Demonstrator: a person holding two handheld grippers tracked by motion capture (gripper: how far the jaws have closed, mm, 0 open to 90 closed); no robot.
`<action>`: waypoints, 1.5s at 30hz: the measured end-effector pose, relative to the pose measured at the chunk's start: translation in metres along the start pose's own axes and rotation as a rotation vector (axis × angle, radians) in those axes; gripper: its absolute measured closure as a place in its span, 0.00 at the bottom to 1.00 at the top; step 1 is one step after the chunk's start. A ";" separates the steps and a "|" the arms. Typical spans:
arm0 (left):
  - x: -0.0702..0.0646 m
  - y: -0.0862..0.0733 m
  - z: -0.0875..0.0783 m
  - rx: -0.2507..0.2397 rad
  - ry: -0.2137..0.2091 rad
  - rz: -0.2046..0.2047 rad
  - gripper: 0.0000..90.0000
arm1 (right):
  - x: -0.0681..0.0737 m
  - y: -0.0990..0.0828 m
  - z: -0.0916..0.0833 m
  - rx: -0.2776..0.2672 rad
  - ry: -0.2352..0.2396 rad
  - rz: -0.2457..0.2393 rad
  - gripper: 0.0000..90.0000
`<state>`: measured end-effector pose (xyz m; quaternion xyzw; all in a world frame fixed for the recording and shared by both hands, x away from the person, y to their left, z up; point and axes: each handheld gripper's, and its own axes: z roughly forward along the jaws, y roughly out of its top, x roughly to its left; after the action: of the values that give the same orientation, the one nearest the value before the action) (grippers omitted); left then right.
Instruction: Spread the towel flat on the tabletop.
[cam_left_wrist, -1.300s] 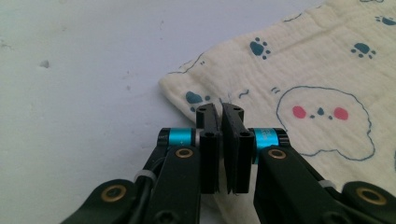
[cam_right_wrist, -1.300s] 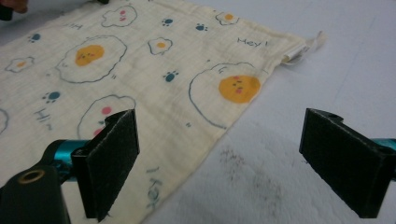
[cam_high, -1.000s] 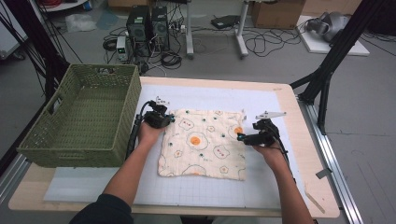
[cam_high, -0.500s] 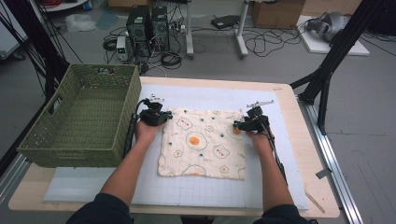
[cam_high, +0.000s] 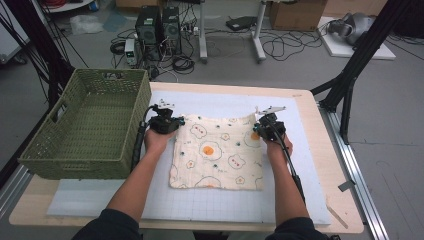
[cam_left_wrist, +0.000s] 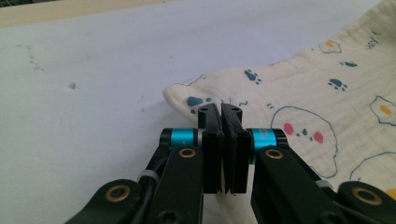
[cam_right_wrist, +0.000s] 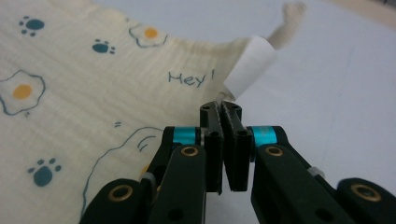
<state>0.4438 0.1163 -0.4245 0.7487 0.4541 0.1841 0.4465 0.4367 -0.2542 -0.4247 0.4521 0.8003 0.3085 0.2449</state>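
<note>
A cream cloth (cam_high: 215, 152) printed with fried eggs and paw marks lies flat on the white mat (cam_high: 215, 200). My left gripper (cam_high: 176, 121) is at the cloth's far left corner. In the left gripper view its jaws (cam_left_wrist: 220, 109) are shut, pinching the cloth's (cam_left_wrist: 303, 93) edge. My right gripper (cam_high: 257, 129) is at the far right corner. Its jaws (cam_right_wrist: 220, 106) have just been closing and now pinch the cloth's (cam_right_wrist: 93, 70) hem beside a curled white label (cam_right_wrist: 250, 70).
A green woven basket (cam_high: 75, 150) stands at the table's left, close to my left forearm. The wooden table's edge (cam_high: 340, 165) shows right of the mat. Cables, computer cases and black stand legs are on the floor beyond the table.
My right gripper moved away from the person along the cloth's right edge to the far corner and went from open to shut on the hem. The left gripper stayed put.
</note>
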 end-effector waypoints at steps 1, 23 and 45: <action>-0.001 0.002 -0.002 -0.025 0.006 0.006 0.96 | 0.000 0.002 -0.003 -0.019 -0.009 -0.012 0.98; -0.015 0.001 -0.034 -0.097 -0.072 0.066 0.96 | 0.000 -0.008 -0.043 -0.112 0.046 -0.001 0.97; -0.019 -0.012 -0.041 -0.119 -0.064 0.075 0.96 | 0.003 -0.016 -0.053 -0.140 0.067 0.005 0.97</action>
<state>0.4000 0.1233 -0.4104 0.7428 0.3995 0.2033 0.4973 0.3908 -0.2724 -0.3995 0.4251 0.7834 0.3793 0.2484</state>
